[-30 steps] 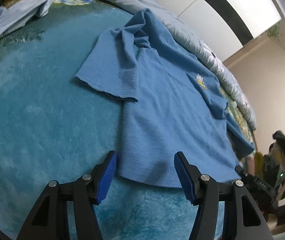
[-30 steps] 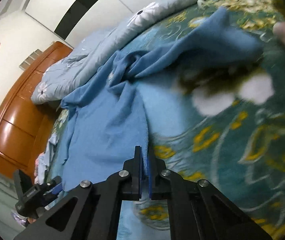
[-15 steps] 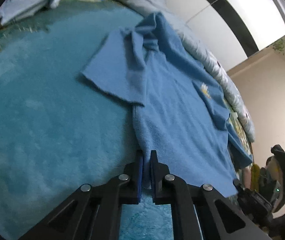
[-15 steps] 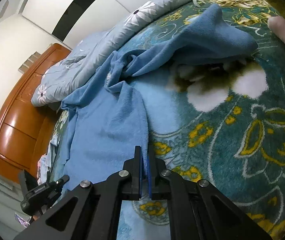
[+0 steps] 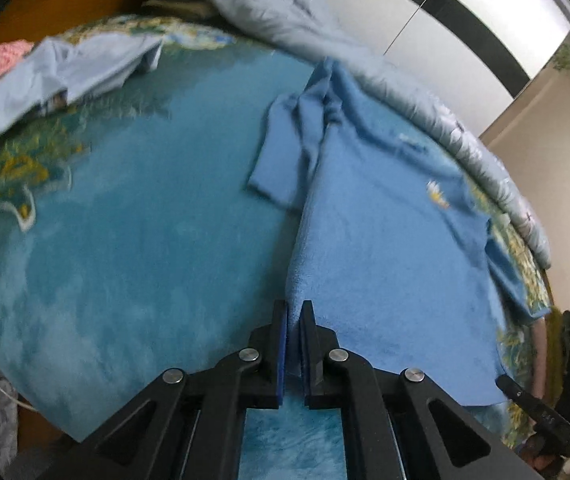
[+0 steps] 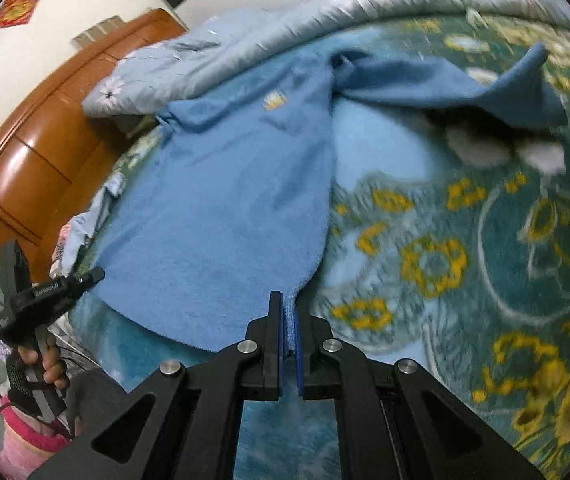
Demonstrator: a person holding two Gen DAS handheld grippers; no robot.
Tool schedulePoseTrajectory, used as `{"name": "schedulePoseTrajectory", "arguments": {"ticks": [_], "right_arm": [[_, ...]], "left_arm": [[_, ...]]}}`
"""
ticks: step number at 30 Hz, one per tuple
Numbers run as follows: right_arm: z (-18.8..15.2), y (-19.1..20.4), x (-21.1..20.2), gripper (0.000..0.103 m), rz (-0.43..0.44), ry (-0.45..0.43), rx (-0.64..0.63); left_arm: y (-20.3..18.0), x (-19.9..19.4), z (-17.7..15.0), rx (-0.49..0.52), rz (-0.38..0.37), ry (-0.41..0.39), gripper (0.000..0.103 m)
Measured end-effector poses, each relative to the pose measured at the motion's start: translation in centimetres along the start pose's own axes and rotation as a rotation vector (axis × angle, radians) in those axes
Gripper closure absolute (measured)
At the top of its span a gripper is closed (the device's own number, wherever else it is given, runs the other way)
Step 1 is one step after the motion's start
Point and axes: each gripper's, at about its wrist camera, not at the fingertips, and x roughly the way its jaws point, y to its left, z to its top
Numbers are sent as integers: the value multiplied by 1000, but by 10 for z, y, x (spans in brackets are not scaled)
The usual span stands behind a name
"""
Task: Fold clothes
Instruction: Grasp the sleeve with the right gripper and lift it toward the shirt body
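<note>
A blue short-sleeved shirt (image 5: 389, 248) with a small flower patch lies spread on a teal floral blanket; it also shows in the right wrist view (image 6: 225, 200). My left gripper (image 5: 293, 316) is shut on the shirt's bottom hem at its left corner. My right gripper (image 6: 291, 312) is shut on the hem's other corner. The hem is stretched between the two grippers and lifted a little off the blanket. One sleeve (image 5: 281, 160) lies crumpled on the left, the other sleeve (image 6: 485, 88) sticks out to the right.
A pale blue garment (image 5: 57, 80) lies at the far left of the blanket (image 5: 125, 240). A rolled grey floral quilt (image 6: 245, 40) runs along the far side. A wooden headboard (image 6: 37, 140) stands behind. The other hand-held gripper (image 6: 41, 296) shows at the lower left.
My left gripper closed on the hem corner, then both grippers pulled the hem back and up. The shirt's body has flattened and stretched out.
</note>
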Motion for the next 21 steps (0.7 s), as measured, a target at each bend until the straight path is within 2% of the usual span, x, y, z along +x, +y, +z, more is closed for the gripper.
{"name": "schedulePoseTrajectory", "arguments": {"ticks": [5, 8, 11, 14, 17, 21], "right_arm": [[-1, -6, -3, 98, -6, 0, 17], [2, -15, -10, 96, -27, -33, 58], [9, -42, -25, 91, -100, -122, 171], [16, -79, -38, 74, -115, -203, 345], [21, -103, -42, 72, -105, -269, 480], [32, -113, -41, 71, -137, -345, 552]], "left_arm": [[5, -4, 2, -10, -34, 5, 93], [14, -12, 4, -23, -57, 1, 89], [28, -22, 9, -49, -8, -38, 76], [46, -33, 12, -98, -19, -64, 68], [54, -36, 14, -117, -23, -79, 63], [55, -31, 13, -116, -30, -70, 61]]}}
